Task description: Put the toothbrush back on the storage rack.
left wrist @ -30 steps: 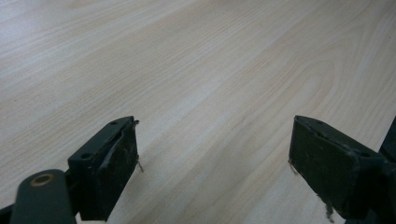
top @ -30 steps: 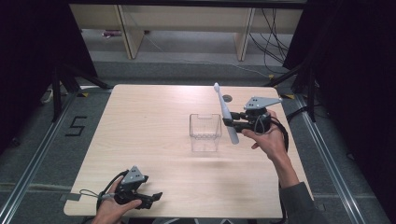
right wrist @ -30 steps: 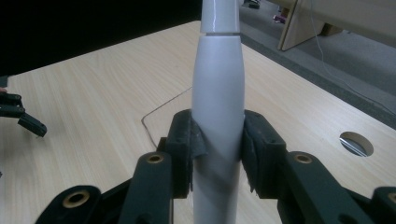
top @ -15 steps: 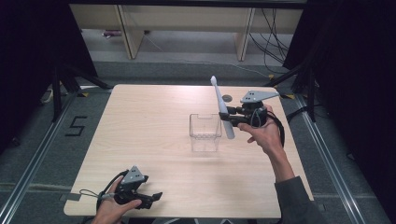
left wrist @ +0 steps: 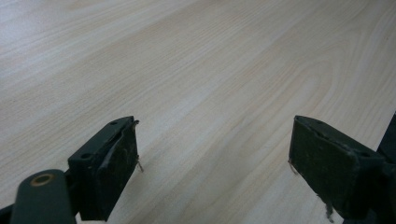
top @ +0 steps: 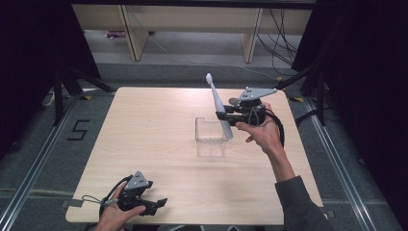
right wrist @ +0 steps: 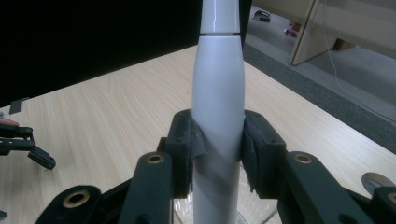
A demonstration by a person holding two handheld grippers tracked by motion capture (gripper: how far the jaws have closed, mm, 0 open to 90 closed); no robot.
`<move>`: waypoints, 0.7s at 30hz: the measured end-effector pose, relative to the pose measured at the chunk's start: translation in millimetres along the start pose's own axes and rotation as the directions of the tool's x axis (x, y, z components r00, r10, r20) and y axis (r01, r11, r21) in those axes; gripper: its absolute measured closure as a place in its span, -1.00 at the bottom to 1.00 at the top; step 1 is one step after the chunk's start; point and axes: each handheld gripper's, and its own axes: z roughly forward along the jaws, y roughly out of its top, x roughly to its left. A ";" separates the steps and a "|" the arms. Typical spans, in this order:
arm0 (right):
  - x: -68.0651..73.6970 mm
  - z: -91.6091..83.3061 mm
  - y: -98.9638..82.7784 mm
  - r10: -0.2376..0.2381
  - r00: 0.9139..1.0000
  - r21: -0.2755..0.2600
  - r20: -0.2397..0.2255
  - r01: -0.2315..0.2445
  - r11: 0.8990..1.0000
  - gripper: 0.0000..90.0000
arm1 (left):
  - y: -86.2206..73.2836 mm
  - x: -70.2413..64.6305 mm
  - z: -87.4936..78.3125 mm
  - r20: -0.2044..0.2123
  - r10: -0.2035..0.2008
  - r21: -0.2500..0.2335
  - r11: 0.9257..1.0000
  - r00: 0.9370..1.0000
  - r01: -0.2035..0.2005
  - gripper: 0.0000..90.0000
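A white electric toothbrush [top: 219,106] stands nearly upright, brush head up, with my right gripper [top: 222,116] shut on its handle [right wrist: 217,107]. Its lower end hangs over the right rim of a clear plastic box [top: 210,139] at the table's middle. In the right gripper view both pads press the white handle from either side, and the box's rim [right wrist: 252,205] shows below. My left gripper [top: 156,204] rests at the table's front left edge in a hand, open, with bare wood between its pads [left wrist: 116,163].
The light wooden table [top: 144,134] has bare room left of and in front of the box. Shelf legs [top: 132,33] and cables [top: 284,29] stand on the floor beyond the far edge. Dark curtains flank both sides.
My right gripper has lifted the toothbrush a little and carried it leftward, closer over the box; the brush stands more upright. The left gripper has not moved.
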 end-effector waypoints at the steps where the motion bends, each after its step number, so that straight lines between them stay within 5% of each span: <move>1: 1.1 2.7 0.8 0.010 1.000 0.002 -0.002 -0.010 1.000 0.47 | 0.1 0.5 0.0 -0.003 0.006 -0.001 1.000 1.000 -0.006 -0.67; 10: 1.0 18.2 2.6 0.022 1.000 0.001 -0.008 -0.022 1.000 0.47 | 0.2 0.7 0.0 -0.006 0.006 -0.002 1.000 1.000 -0.006 -0.67; 11: -0.8 19.2 2.9 0.007 1.000 0.002 -0.005 -0.007 1.000 0.47 | -0.2 -1.2 0.3 0.008 -0.017 -0.014 1.000 1.000 0.017 -0.67; 15: -4.0 27.3 -0.6 0.015 1.000 0.021 -0.003 -0.015 1.000 0.47 | 0.2 1.0 -0.3 -0.005 0.012 0.002 1.000 1.000 -0.012 -0.67; 20: -5.0 38.6 -7.1 0.053 0.999 0.054 0.001 -0.052 0.997 0.47 | -0.1 -0.1 -0.8 0.007 0.000 0.002 1.000 1.000 0.000 -0.67; 21: -7.0 40.5 -7.4 0.030 1.000 0.061 0.001 -0.030 0.998 0.47 | -0.1 -0.4 -0.5 0.007 -0.005 -0.002 1.000 1.000 0.005 -0.67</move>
